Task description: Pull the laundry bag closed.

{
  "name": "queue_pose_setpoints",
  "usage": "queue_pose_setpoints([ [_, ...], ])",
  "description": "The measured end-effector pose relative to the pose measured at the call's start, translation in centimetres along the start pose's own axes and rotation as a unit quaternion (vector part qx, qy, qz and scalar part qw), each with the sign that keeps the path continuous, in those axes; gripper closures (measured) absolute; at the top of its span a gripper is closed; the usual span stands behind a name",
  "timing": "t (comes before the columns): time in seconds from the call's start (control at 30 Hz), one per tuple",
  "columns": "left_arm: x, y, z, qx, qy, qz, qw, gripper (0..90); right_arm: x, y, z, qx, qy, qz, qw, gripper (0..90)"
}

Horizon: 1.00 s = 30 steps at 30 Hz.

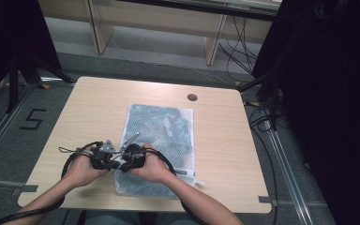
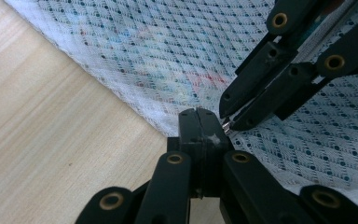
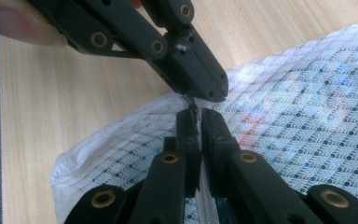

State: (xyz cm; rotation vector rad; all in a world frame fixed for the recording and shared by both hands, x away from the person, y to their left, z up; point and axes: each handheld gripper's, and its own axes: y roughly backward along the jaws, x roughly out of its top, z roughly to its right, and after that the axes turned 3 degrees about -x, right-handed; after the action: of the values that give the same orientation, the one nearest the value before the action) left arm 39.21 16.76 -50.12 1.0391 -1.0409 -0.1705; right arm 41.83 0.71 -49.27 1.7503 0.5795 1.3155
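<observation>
Zip pull on white mesh laundry bag (image 1: pixel 157 140) is being gripped at its near left edge.
Left gripper (image 2: pixel 199 122) is pressed together on the bag hem; right gripper (image 3: pixel 196 122) is pinching the small metal zip pull (image 3: pixel 192 106); a steady pull along the zip is called for next.

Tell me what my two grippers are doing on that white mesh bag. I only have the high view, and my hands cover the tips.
Observer: The left gripper has its jaws shut, with the tips at the edge of the white mesh bag.
Operator: And the other one?
Observer: The right gripper pinches a small silver metal tab at that same edge.
Operator: How close are the tips?
Observer: They nearly touch, right where the mesh meets the bare light wooden table.
</observation>
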Motion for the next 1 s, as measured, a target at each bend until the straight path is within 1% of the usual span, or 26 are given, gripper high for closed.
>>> queue_pose_setpoints([
  [0.03,-0.09,-0.13,-0.07,-0.004,0.012,0.012,0.9998,90.0,0.00,0.03,-0.02,0.001,-0.004,0.000,1.0000,87.2],
  [0.07,-0.09,-0.13,-0.07,-0.004,0.012,0.012,0.9998,89.9,0.00,0.03,-0.02,0.001,-0.004,0.000,1.0000,87.2],
  [0.1,-0.11,-0.16,-0.06,-0.005,0.015,0.013,0.9998,90.0,0.05,0.06,0.03,0.003,0.007,0.003,1.0000,87.2],
  [0.13,-0.10,-0.11,-0.04,-0.005,0.008,0.013,0.9999,90.0,0.06,0.07,0.01,0.003,0.006,0.002,1.0000,87.2],
  [0.23,-0.07,-0.16,0.06,-0.004,0.009,0.014,0.9998,89.9,0.05,0.05,-0.04,0.000,0.002,0.002,1.0000,87.2],
  [0.37,-0.12,-0.10,-0.04,-0.007,0.010,0.013,0.9998,90.0,-0.02,0.07,0.04,0.006,0.002,0.002,1.0000,87.2],
  [0.4,0.00,0.26,-0.38,-0.004,-0.016,-0.015,0.9997,90.0,-0.08,0.26,0.05,0.009,-0.005,-0.001,0.9999,87.2],
  [0.43,0.00,0.26,-0.38,-0.004,-0.016,-0.015,0.9997,90.0,-0.08,0.26,0.05,0.009,-0.005,-0.001,0.9999,87.2],
  [0.47,-0.07,-0.15,0.02,-0.005,0.010,0.013,0.9998,90.0,-0.15,0.38,0.03,0.008,-0.008,-0.001,0.9999,87.2],
  [0.5,-0.07,-0.15,0.02,-0.005,0.010,0.013,0.9998,90.0,-0.16,0.43,0.12,0.008,-0.002,0.001,1.0000,87.2],
  [0.53,-0.07,-0.15,0.01,-0.006,0.008,0.013,0.9999,90.0,-0.20,0.54,0.05,0.010,-0.010,-0.002,0.9999,87.2],
  [0.57,-0.07,-0.11,-0.03,-0.006,0.008,0.011,0.9999,90.0,-0.20,0.58,0.09,0.009,-0.011,-0.002,0.9999,87.2],
  [0.6,0.00,0.26,-0.39,-0.006,-0.016,-0.015,0.9998,90.0,-0.16,0.56,0.14,0.010,-0.007,0.000,0.9999,87.2],
  [0.63,0.00,0.26,-0.39,-0.006,-0.016,-0.015,0.9998,90.0,-0.11,0.53,0.25,0.008,0.001,0.003,1.0000,87.2],
  [0.67,0.05,0.46,-0.58,-0.008,-0.031,-0.030,0.9990,90.0,-0.11,0.53,0.25,0.008,0.001,0.003,1.0000,87.2],
  [0.7,0.03,0.36,-0.47,-0.006,-0.022,-0.022,0.9995,90.0,-0.10,0.49,0.25,0.008,0.004,0.003,1.0000,87.2],
  [0.73,0.03,0.52,-0.69,-0.011,-0.031,-0.035,0.9989,90.0,-0.12,0.58,0.17,0.013,0.000,-0.003,0.9999,87.2],
  [0.77,-0.04,0.36,-0.58,-0.010,-0.020,-0.020,0.9996,90.0,-0.10,0.54,0.17,0.010,-0.002,-0.001,0.9999,87.2],
  [0.83,-0.09,0.30,-0.61,-0.012,-0.017,-0.015,0.9997,90.0,-0.10,0.50,0.22,0.010,0.000,0.001,1.0000,87.2],
  [0.87,-0.08,0.33,-0.67,-0.015,-0.016,-0.018,0.9996,90.0,-0.09,0.52,0.21,0.011,-0.002,0.001,0.9999,87.2],
  [0.9,-0.11,0.36,-0.70,-0.017,-0.011,-0.019,0.9996,90.0,-0.09,0.49,0.13,0.009,-0.001,0.001,1.0000,86.9],
  [1.0,-0.07,0.37,-0.67,-0.015,-0.013,-0.020,0.9996,90.0,-0.14,0.42,0.19,0.006,0.001,0.008,1.0000,86.7],
])
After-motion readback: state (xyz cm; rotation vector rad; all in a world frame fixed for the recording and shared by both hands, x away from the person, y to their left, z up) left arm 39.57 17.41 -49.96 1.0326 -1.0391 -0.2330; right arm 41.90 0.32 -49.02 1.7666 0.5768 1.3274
